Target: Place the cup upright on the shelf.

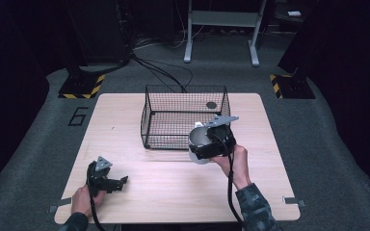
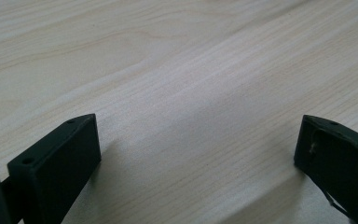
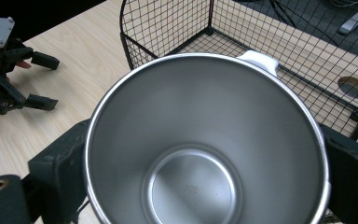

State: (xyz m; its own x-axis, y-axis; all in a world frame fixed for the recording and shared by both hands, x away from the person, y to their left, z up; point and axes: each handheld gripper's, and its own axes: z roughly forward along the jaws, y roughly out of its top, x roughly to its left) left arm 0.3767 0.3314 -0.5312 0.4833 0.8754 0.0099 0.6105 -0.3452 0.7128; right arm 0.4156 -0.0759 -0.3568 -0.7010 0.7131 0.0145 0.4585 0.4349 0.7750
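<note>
A steel cup (image 3: 205,154) with a white handle (image 3: 260,60) sits between the jaws of my right gripper (image 3: 200,168), which is shut on it. In the high view that cup (image 1: 198,144) hangs at the front right corner of the black wire basket (image 1: 185,117), held by my right gripper (image 1: 211,144) above the table. Near the table's front left, my left gripper (image 1: 120,183) rests low with its jaws apart. Its own view has the left gripper (image 2: 198,149) open over bare wood, nothing between the fingers (image 2: 56,168).
The light wooden table (image 1: 173,183) has a round hole (image 1: 211,105) behind the basket. Beyond the table lie grey floor, cables and yellow-black striped stand feet (image 1: 79,86). A white frame (image 1: 221,29) stands at the back.
</note>
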